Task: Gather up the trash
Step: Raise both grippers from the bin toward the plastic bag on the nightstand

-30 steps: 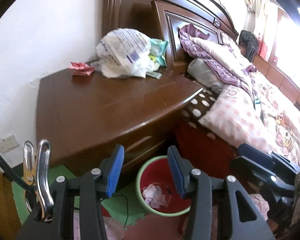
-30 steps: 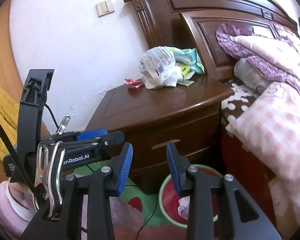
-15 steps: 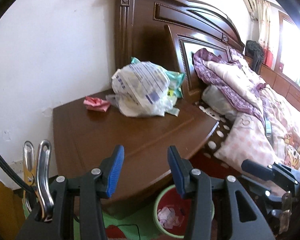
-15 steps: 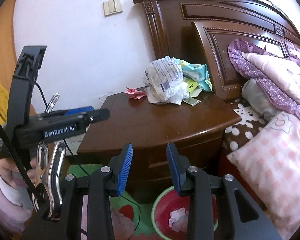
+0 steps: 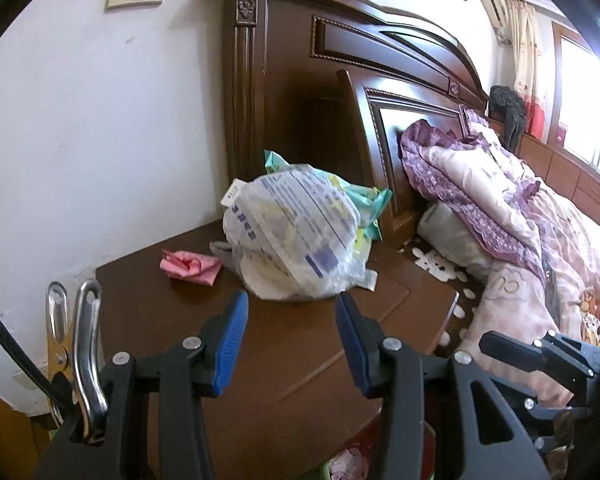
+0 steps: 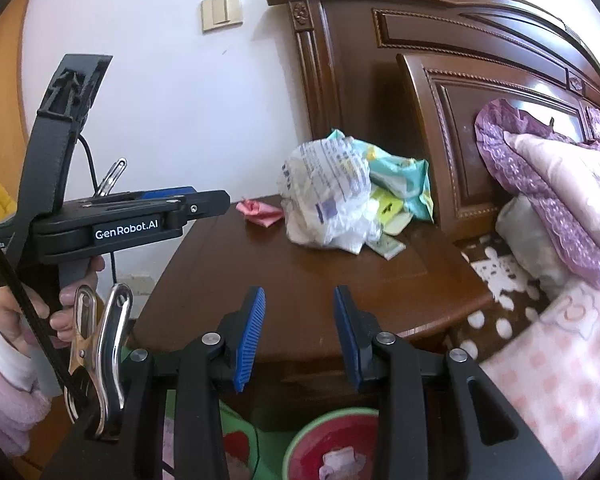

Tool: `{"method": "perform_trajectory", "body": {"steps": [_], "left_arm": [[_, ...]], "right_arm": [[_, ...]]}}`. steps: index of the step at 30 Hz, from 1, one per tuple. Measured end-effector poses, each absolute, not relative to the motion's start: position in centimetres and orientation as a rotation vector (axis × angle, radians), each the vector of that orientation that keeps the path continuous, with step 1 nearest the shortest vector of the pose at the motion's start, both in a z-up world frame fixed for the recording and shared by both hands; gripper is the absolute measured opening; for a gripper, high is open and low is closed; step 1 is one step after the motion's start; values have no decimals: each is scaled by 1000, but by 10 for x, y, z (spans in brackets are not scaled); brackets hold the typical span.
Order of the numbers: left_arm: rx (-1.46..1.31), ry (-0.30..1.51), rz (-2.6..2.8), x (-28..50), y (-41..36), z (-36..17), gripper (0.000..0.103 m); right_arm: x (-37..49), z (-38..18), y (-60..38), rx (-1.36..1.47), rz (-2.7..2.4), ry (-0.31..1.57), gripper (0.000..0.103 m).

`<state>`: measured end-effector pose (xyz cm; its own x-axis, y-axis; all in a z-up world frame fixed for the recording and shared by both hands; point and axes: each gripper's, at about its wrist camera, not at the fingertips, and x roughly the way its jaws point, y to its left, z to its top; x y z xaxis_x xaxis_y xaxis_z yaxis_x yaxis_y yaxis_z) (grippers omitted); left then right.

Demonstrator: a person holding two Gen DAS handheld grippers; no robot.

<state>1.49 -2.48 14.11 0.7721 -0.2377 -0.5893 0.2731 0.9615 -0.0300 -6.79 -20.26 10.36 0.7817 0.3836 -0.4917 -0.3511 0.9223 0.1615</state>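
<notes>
Room: bedroom w/ white wall, light switch [image 6: 222,12] up high, big dark wood headboard [image 5: 340,80].
Nightstand [image 5: 300,344]: dark brown wood, next to the bed, shiny top.
Bed: pink checked blanket [image 6: 560,360] & purple-edged quilt [image 5: 460,184] piled by the headboard.
Trash on top: crumpled white plastic bag [image 5: 296,240] at the back of the nightstand, near the headboard; teal packet [image 6: 400,176] tucked behind it, touching; small flat wrapper [image 6: 388,246] at the bag's foot.
Pink scrap [image 5: 190,266]: crumpled, on the nightstand just beside the bag, on the wall side.
Bin: red bin w/ green rim [image 6: 332,444] on the floor in front of the nightstand; white crumpled paper inside.
Left gripper [image 5: 288,340]: blue pads apart, about half open, nothing between them; over the nightstand top, aimed at the white bag, not touching it.
Right gripper [image 6: 300,332]: blue pads apart w/ a mid gap, holding nothing; in front of the nightstand's edge, above the bin.
Person: hand [image 6: 40,312] w/ pink fuzzy sleeve grips the left gripper's handle, seen in the right wrist view.
</notes>
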Motion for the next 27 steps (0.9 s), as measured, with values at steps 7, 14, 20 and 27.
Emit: {"method": "perform_trajectory", "body": {"steps": [7, 14, 20, 27], "left_arm": [[62, 653, -248, 53, -20, 139, 47], [52, 704, -214, 103, -15, 131, 52], [13, 731, -193, 141, -9, 122, 58], [-48, 723, -215, 179, -5, 111, 72]], "right_arm": [[-33, 109, -202, 75, 397, 532, 36], [7, 105, -198, 53, 362, 533, 36], [42, 97, -192, 31, 347, 562, 36], [83, 95, -191, 27, 332, 560, 36]]}}
